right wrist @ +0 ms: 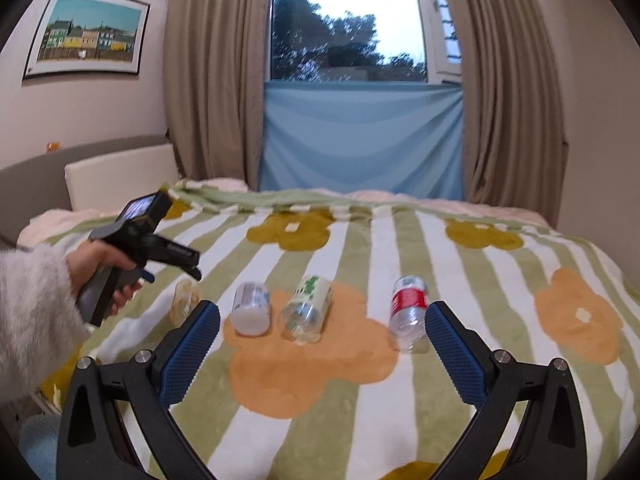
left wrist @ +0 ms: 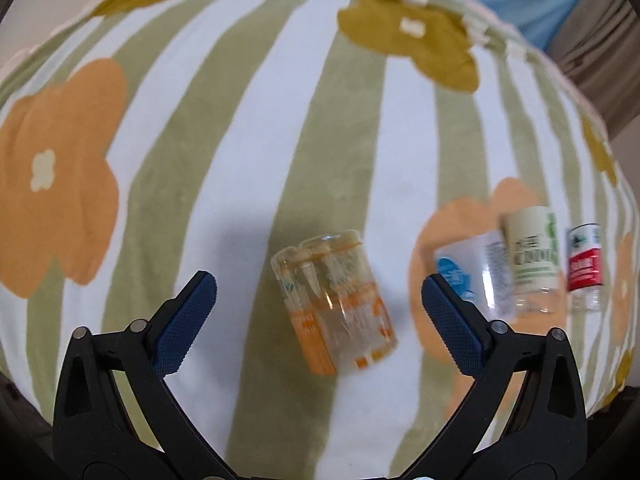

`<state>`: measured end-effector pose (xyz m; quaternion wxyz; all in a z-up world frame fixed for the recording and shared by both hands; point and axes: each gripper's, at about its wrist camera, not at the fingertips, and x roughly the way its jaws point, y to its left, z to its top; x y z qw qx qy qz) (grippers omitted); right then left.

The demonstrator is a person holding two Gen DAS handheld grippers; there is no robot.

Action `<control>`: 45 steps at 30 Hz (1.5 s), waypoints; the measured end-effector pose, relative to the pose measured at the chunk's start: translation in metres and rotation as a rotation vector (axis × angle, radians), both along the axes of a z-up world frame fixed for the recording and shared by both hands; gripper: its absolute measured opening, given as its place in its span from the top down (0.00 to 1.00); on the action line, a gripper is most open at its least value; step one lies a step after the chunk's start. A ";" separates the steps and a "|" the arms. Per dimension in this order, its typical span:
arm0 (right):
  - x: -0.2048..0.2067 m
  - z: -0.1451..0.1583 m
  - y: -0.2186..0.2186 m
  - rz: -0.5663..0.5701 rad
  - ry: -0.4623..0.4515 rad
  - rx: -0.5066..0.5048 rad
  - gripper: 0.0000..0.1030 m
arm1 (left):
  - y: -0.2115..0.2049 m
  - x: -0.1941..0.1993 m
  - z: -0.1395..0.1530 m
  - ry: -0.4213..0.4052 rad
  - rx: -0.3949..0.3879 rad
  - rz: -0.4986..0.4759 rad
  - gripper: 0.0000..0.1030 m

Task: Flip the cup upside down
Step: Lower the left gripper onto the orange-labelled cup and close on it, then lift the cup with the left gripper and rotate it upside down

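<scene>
Both jaws of my left gripper (left wrist: 319,298) gaped around the orange cup (left wrist: 334,304). It lay tilted, long axis pointing away. My right gripper (right wrist: 322,330), also apart, hung farther off.

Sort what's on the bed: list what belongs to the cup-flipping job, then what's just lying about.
Job:
- orange-printed clear cup, on its side, lined up between the open jaws
- left gripper, open, not touching it

Lying about:
- blue-label cup, on its side
- green-label cup, on its side
- red-label bottle, lying down
- right gripper, open, holding nothing
- flowered blanket
</scene>
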<state>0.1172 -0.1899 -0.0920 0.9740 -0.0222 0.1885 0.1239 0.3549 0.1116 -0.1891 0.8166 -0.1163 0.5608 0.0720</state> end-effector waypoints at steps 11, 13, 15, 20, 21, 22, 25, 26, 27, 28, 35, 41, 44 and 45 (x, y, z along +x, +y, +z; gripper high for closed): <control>0.027 -0.035 0.008 0.026 0.067 0.037 0.00 | 0.000 0.021 -0.043 0.134 -0.055 -0.009 0.25; 0.031 -0.037 0.010 0.024 0.069 0.038 0.00 | 0.000 0.022 -0.044 0.138 -0.088 -0.010 0.38; 0.035 -0.039 0.010 0.030 0.075 0.040 0.00 | 0.000 0.025 -0.043 0.140 -0.091 -0.011 0.38; 0.038 -0.040 0.013 0.039 0.076 0.046 0.00 | -0.005 0.028 -0.038 0.133 -0.055 -0.040 0.39; 0.039 -0.040 0.013 0.040 0.077 0.048 0.00 | -0.005 0.028 -0.036 0.130 -0.062 -0.044 0.39; 0.039 -0.040 0.013 0.038 0.077 0.046 0.00 | -0.006 0.029 -0.035 0.127 -0.066 -0.047 0.39; 0.038 -0.041 0.014 0.040 0.074 0.048 0.00 | -0.006 0.021 -0.022 0.104 -0.059 -0.078 0.39; 0.039 -0.041 0.014 0.041 0.074 0.051 0.00 | -0.009 0.018 -0.017 0.094 -0.048 -0.093 0.39; 0.038 -0.041 0.014 0.042 0.072 0.051 0.00 | -0.011 0.016 -0.012 0.084 -0.039 -0.104 0.39; 0.038 -0.041 0.015 0.046 0.069 0.054 0.00 | -0.016 0.012 -0.004 0.069 -0.027 -0.127 0.39; 0.019 -0.027 0.009 0.044 0.031 0.072 0.00 | -0.063 -0.036 0.042 -0.002 0.029 -0.301 0.39; 0.000 -0.012 -0.013 0.008 0.033 0.083 0.00 | -0.131 -0.083 0.060 -0.067 0.039 -0.487 0.39; -0.009 -0.008 -0.023 -0.026 0.056 0.076 0.00 | -0.170 -0.103 0.054 -0.077 0.017 -0.556 0.39; -0.012 -0.007 -0.027 -0.036 0.061 0.075 0.00 | -0.178 -0.109 0.050 -0.075 0.010 -0.570 0.39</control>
